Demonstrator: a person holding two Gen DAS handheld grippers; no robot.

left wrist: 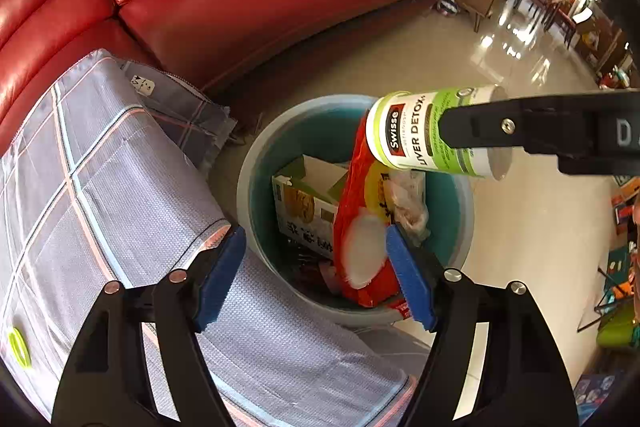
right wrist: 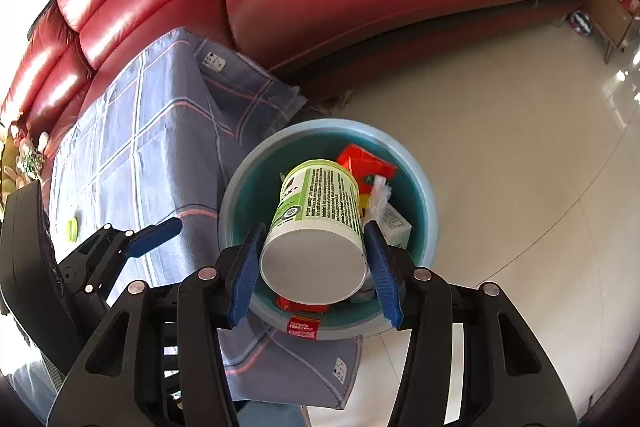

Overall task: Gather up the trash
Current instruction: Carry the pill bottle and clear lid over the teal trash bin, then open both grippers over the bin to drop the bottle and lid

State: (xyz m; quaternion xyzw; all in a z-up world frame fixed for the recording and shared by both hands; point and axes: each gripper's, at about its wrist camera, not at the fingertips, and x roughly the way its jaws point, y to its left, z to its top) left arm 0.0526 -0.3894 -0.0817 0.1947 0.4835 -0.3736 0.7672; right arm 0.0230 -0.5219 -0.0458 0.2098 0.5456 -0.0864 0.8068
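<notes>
Hanging directly over the bin (right wrist: 240, 183), the green-and-white supplement bottle (right wrist: 320, 223) is pinched across its girth by the right gripper (right wrist: 316, 267), long axis tilted downward toward the opening. Release alone should drop it in. The left gripper (left wrist: 316, 267) stands spread beside it, a blurred red snack packet (left wrist: 360, 227) loose between its pads, apparently falling. A carton (left wrist: 304, 203) already lies inside. The checked cloth (left wrist: 120, 167) touches the bin's near side; nothing blocks the mouth.

Left fingers spread above the bin

The left gripper (left wrist: 316, 275) stood open over the blue bin (left wrist: 256, 163), a red packet (left wrist: 352, 211) loose between its blue fingers (left wrist: 224, 275); the right gripper (left wrist: 452, 133) held a green-and-white bottle (left wrist: 404, 131) over the rim.
</notes>
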